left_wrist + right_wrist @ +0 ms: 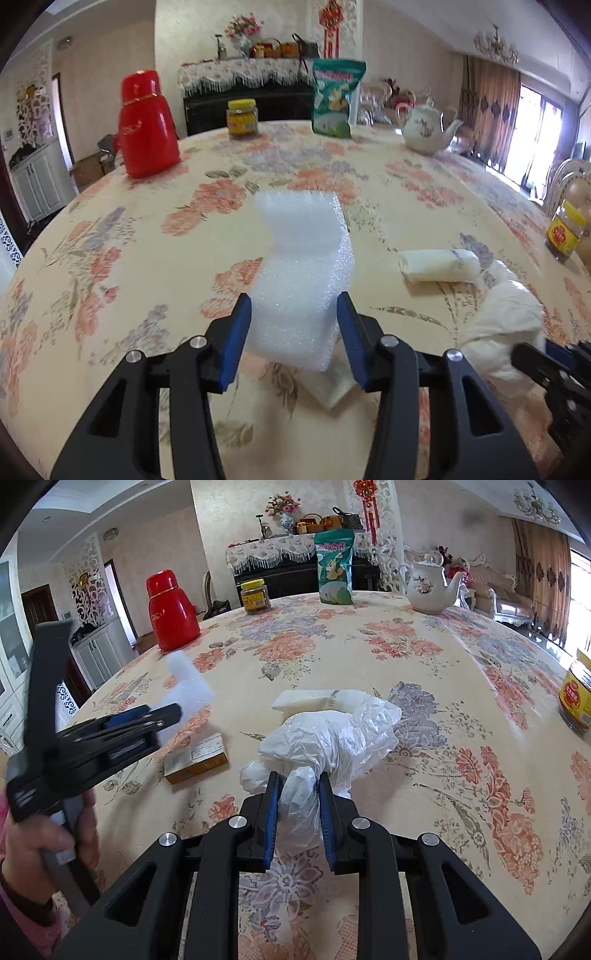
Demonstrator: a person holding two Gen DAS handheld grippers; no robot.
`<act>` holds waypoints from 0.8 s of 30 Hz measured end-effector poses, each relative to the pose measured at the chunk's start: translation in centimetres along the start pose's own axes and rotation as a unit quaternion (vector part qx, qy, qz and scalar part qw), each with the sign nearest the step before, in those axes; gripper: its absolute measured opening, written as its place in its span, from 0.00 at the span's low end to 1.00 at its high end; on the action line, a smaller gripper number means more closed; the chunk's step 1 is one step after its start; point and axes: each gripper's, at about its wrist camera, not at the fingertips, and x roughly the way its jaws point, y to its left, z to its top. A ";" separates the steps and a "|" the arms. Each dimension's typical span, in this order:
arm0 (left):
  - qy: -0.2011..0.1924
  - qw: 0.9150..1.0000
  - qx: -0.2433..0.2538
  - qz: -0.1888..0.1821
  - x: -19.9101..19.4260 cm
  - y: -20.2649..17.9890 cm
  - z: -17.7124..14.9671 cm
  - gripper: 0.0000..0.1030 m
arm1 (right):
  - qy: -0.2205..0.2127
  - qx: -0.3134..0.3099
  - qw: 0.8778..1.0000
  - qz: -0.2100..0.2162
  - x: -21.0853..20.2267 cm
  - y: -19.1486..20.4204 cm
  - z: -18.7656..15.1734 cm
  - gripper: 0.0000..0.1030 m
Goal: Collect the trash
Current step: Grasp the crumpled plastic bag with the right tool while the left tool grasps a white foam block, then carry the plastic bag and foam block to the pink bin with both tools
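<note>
A white foam sheet [303,266] stands bent between the blue pads of my left gripper [294,302], which press on both its sides. From the right wrist view that foam [190,686] sticks out ahead of the left gripper [170,712], held by a hand at the left edge. My right gripper [298,779] is shut on a crumpled white plastic bag [332,738], also seen at the lower right of the left wrist view as the bag [506,317]. A rolled white packet [321,699] lies on the floral table just beyond the bag. A small cardboard box [195,757] lies under the foam.
On the round floral table [424,686] stand a red thermos [171,613], a yellow-lidded jar [255,596], a green snack bag [334,566] and a white teapot [428,587] along the far side. Another jar [576,698] stands at the right edge.
</note>
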 end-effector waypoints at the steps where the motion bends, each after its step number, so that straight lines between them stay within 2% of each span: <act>1: -0.004 1.000 0.002 0.002 -0.5 0.0 -0.2 0.45 | 0.000 -0.002 1.000 0.002 0.0 0.2 0.0 0.21; 14: -0.024 0.999 0.010 0.037 -7.0 1.6 -4.1 0.45 | -0.003 -0.035 0.999 0.005 0.1 1.7 -0.4 0.21; 24: -0.026 0.999 -0.021 0.033 -11.9 4.0 -7.5 0.45 | -0.002 -0.043 0.998 0.034 0.6 3.0 -0.8 0.21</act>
